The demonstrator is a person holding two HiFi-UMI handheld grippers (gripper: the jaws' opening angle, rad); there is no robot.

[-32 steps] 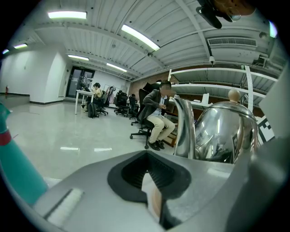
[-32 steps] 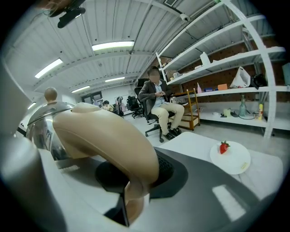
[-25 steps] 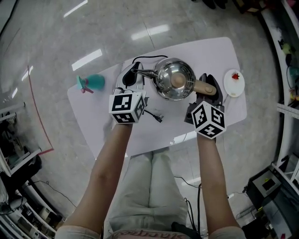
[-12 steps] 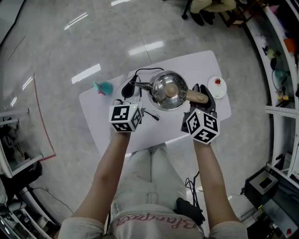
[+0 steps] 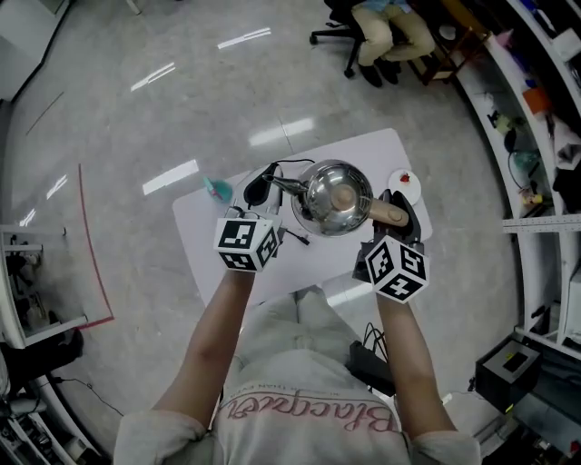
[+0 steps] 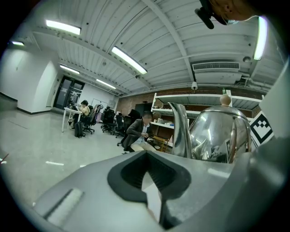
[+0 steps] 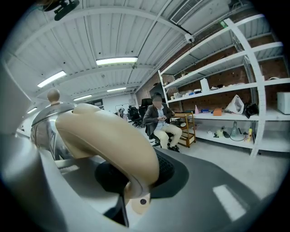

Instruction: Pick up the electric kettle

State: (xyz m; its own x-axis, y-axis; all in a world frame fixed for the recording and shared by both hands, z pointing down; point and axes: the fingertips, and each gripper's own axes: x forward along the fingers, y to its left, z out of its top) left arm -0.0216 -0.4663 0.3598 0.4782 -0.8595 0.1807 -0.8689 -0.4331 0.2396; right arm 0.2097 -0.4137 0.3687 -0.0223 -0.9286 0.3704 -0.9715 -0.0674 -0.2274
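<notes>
The electric kettle is shiny steel with a round knob on its lid, a thin spout and a beige handle. It hangs above the white table. My right gripper is shut on the handle, which fills the right gripper view between the black pads. My left gripper sits just left of the kettle, below the spout, shut with nothing in it. In the left gripper view the kettle body and spout rise close at the right, beyond the jaws.
The black kettle base and its cord with a plug lie on the table. A teal object sits at the table's left end and a small white plate with something red at its right end. A seated person is beyond; shelves line the right.
The head view has risen, so the table looks smaller and farther. The kettle has come up with my right gripper. The left gripper has stayed beside the spout.
</notes>
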